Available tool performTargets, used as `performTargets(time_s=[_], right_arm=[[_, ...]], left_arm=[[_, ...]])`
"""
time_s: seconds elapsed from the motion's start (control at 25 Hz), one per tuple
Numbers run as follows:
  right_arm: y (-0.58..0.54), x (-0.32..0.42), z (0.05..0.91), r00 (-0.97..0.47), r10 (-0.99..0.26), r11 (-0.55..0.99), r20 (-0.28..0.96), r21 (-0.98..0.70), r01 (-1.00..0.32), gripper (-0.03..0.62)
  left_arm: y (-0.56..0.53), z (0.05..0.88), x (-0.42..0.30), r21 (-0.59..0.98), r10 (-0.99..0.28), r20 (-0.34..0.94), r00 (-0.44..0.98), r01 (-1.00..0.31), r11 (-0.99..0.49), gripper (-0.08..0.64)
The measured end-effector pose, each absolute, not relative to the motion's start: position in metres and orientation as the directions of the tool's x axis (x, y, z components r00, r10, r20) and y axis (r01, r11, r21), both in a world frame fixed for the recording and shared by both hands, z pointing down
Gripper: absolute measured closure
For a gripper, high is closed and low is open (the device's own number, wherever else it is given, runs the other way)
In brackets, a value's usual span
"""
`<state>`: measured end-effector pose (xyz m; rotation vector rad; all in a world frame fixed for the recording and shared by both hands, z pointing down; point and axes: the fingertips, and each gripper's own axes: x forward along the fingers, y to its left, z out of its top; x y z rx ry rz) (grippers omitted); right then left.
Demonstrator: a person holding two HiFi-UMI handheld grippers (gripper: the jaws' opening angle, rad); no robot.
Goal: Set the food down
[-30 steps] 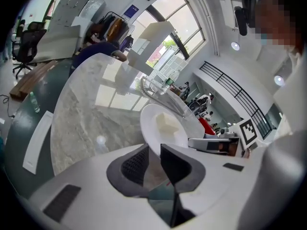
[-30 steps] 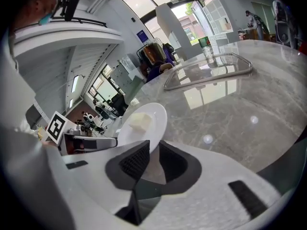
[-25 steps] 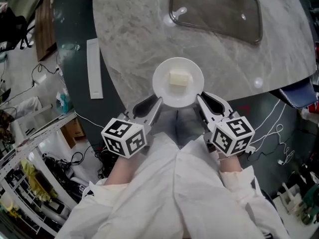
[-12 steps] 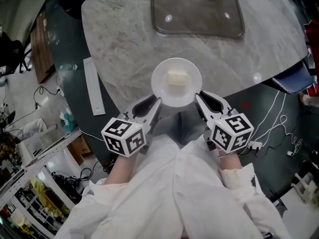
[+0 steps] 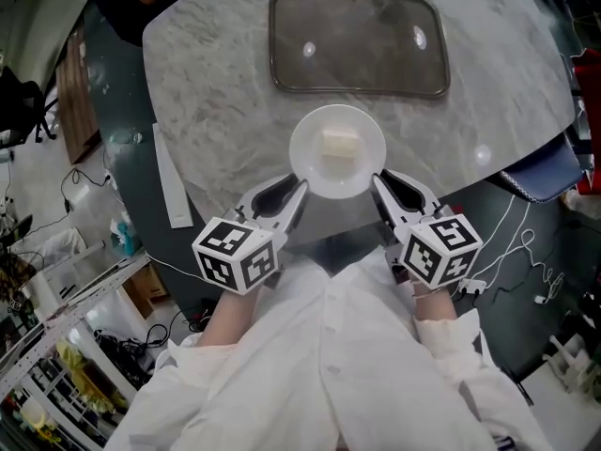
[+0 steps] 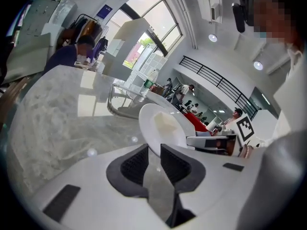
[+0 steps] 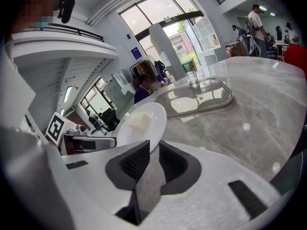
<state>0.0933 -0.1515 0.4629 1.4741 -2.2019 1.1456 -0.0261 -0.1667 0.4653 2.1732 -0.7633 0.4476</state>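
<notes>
Between clamped jaws, plate (image 5: 304,154) with food (image 5: 339,146)

Head view looks down; both gripper views closely share the plate (image 5: 315,172).

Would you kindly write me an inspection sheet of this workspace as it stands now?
Surface: grey marble table with a dark tray at its far side.
Job's things: white plate carrying a pale block of food, over the table's near edge; whether it rests on the marble cannot be told.
Clutter: white strip on the dark floor to the left; crowded shelves lower left.
Grippers: left gripper and right gripper each clamped on the plate's rim, on opposite sides.
Cables: white cables on the floor to the right.
Surroundings: large windows; people in the background.
</notes>
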Motion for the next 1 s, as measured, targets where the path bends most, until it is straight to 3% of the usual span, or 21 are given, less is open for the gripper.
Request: performTargets(time_s=[1.0], right_arm=[[-0.288, 0.166, 0.468, -0.517, -0.617, 0.255, 0.594, -0.47, -0.845, 0.537]], left_arm=[[-0.298, 0.467, 0.046, 0.534, -0.41, 0.535, 0.739, -0.671, -0.514, 0.488]])
